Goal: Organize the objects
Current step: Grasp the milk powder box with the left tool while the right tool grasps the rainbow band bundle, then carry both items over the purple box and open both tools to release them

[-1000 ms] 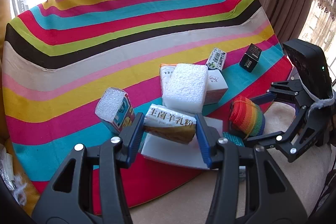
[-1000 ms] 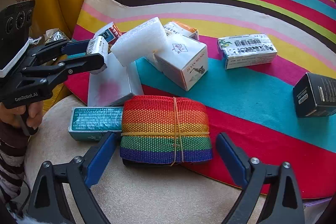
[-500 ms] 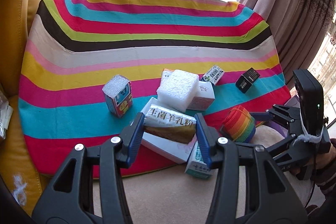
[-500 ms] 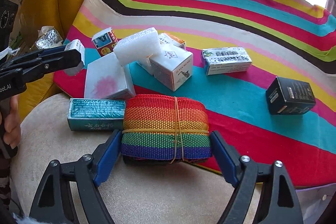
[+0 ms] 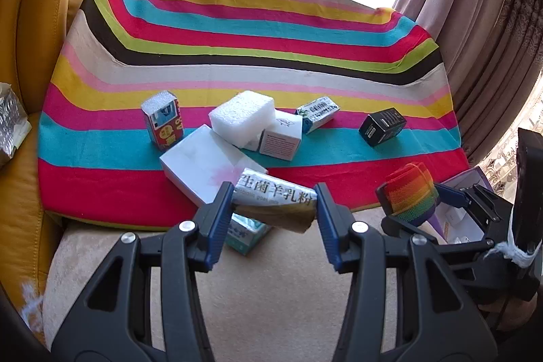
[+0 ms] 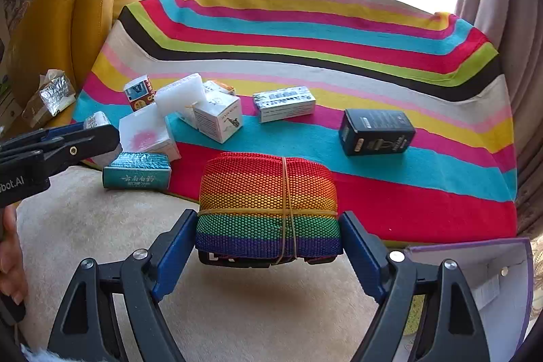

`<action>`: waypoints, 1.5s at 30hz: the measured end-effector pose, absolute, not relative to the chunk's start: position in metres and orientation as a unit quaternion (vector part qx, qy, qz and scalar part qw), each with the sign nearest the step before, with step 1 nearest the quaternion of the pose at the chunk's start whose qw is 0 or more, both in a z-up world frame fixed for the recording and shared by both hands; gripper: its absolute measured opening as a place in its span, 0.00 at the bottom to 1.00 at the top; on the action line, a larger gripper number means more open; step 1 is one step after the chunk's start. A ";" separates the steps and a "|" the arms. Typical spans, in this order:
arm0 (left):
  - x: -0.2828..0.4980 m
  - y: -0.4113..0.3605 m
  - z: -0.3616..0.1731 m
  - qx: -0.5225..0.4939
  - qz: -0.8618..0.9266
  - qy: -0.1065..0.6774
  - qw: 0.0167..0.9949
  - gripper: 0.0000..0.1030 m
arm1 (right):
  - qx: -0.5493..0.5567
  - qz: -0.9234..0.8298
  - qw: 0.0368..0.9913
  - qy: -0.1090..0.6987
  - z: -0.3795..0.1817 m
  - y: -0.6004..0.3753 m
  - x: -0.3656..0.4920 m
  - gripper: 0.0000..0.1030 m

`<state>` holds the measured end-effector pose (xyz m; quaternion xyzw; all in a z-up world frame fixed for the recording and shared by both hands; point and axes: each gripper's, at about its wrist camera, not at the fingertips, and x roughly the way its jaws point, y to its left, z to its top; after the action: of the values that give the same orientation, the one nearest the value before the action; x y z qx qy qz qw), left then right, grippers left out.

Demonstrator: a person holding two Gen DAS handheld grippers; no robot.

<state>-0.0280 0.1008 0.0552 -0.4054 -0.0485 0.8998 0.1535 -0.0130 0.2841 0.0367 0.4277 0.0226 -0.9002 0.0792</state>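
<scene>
Holding a silver and gold packet (image 5: 274, 204) with Chinese print, the left gripper (image 5: 274, 212) is closed on it from both sides, lifted clear of the cushion below. By my reading the sorting is barely begun. Ahead of this gripper, most things lie scattered on the striped cloth (image 5: 237, 32): a flat white box (image 5: 200, 163) just beyond the packet, a white foam block (image 5: 241, 117) leaning on a small white carton (image 5: 281, 138), a red and blue carton (image 5: 163, 126) off to the left, a green and white box (image 5: 317, 112) and a black box (image 5: 382, 125) further right. A teal box (image 5: 244, 234) sits right under the packet. To the right, a purple-rimmed open box (image 5: 458, 216) shows beside the other gripper, probably the destination.

From the right wrist, the right gripper (image 6: 268, 236) is clamped on a rainbow webbing roll (image 6: 268, 205) bound with a rubber band, raised above the cushion. The open box (image 6: 488, 273) lies close to its right, the teal box (image 6: 136, 175) ahead-left, and the black box (image 6: 376, 131) ahead-right on the cloth.
</scene>
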 end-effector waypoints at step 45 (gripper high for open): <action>0.055 0.314 0.047 -0.417 0.839 0.034 0.349 0.50 | 0.412 -0.889 -0.192 -0.046 0.061 0.511 0.099 0.82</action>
<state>0.0551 0.3136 0.0469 -0.4172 0.0345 0.8385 0.3487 0.0992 0.5107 0.0607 0.4124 -0.0460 -0.8894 -0.1920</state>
